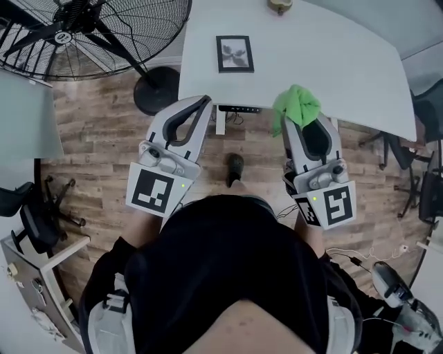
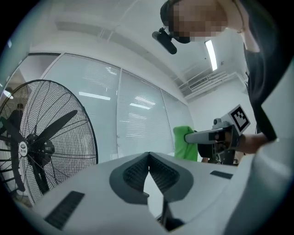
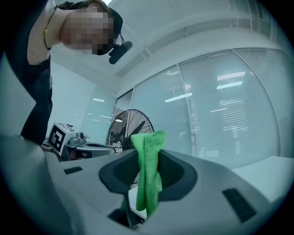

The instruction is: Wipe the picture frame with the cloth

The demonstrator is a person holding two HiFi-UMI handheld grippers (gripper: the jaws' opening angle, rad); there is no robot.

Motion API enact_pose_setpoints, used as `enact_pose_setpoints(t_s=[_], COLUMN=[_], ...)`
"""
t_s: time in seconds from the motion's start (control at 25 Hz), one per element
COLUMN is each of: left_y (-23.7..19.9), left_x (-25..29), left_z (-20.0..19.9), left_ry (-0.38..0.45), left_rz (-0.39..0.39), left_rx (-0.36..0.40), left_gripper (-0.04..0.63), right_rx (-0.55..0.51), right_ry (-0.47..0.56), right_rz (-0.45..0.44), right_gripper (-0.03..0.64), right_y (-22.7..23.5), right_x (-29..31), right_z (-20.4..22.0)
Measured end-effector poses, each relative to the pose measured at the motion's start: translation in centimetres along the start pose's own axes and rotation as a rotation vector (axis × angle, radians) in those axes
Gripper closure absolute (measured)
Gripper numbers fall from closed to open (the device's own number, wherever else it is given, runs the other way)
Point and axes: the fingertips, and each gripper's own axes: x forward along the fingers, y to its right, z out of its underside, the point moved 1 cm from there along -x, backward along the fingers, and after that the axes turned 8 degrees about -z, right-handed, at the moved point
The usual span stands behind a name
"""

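Floor fan (image 1: 83, 34) cropped at top-left, small round object (image 1: 279, 5) at the bench (image 1: 332, 48) far edge cut off, motif in the picture frame (image 1: 234, 54) too small to read, jaw tips of the right gripper (image 1: 296, 124) buried under the green cloth (image 1: 296, 102).

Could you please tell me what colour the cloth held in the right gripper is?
The cloth is bright green; the right gripper view shows it best, clamped in the right gripper.

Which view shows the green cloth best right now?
The right gripper view: the cloth hangs at the centre, pinched between the right gripper's jaws. The head view shows it bunched at that gripper's tip; the left gripper view shows it small, side-on.
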Motion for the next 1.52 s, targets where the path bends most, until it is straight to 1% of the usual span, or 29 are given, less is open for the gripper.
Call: enact_pose_setpoints(t_s=[0.24,0.6,0.92,1.08,1.2,1.32,1.4,1.52], left_y=[-0.8,-2.0,-2.0,-2.6,-3.3,-4.9,-6.0,-6.2], left_x=[3.1,8.0,12.4,13.2,13.3,13.7,13.9,14.6], left_z=[0.5,1.8,2.8,4.2,5.6,7.8,9.8,12.1], left_ry=[-0.018,-0.030,-0.055,-0.084,-0.123,-0.160,-0.198,-0.257], left_rz=[-0.035,-0.068,-0.078,-0.060,-0.033,-0.003,0.023,0.044], left_rx=[0.003,0.004,0.017,0.009,0.002,-0.003,-0.004,-0.008], left_gripper=[0.583,0.582,0.581,0.580,0.547,0.483,0.437,0.388], right_rx=[0.025,0.037,0.068,0.093,0.105,0.096,0.087,0.092], right_ry=[-0.003,-0.007,-0.010,-0.019,-0.037,-0.044,-0.045,-0.050], right_rz=[-0.025,-0.067,-0.113,-0.120,-0.110,-0.094,-0.089,-0.075], right_gripper=[0.506,0.506,0.506,0.506,0.506,0.505,0.506,0.506], right_y=[3.4,8.0,11.4,11.9,11.7,11.6,11.1,11.1], right_x=[1.9,4.8,6.7,7.6,8.2,9.9,11.0,11.1], right_z=[0.9,2.0,2.8,3.9,4.5,4.9,4.9,5.0])
